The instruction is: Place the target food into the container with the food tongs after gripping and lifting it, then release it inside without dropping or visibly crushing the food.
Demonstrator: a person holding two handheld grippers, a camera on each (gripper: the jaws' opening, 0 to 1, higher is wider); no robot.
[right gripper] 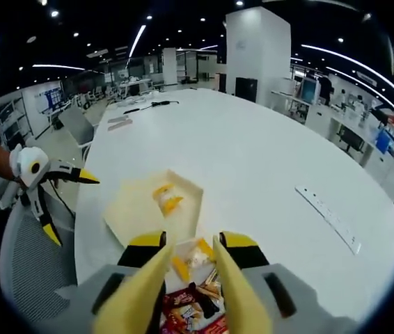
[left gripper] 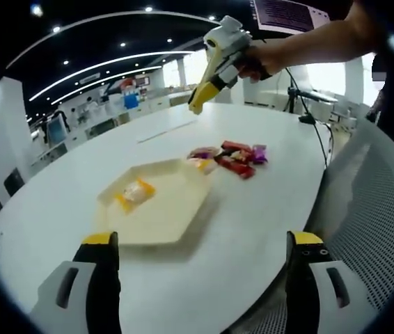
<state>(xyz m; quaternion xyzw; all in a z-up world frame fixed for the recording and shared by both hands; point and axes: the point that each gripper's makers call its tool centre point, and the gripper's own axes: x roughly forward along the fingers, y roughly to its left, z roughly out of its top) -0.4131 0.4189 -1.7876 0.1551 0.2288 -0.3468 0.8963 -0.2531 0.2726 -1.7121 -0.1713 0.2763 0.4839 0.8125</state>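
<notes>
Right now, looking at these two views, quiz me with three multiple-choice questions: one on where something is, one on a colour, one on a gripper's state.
1. Where is the yellow-wrapped snack?
A. in the pale tray
B. in the pile of snacks
C. on the chair

2. What colour are the jaw tips of the left hand-held gripper?
A. blue
B. yellow
C. red

3. How does the left hand-held gripper stand?
A. shut on a snack
B. open, holding nothing
C. shut on the tray

Answers: 1 A, it lies on the tray's floor; 2 B, both tips are yellow; 3 B, its jaws stand wide apart, nothing between.
</notes>
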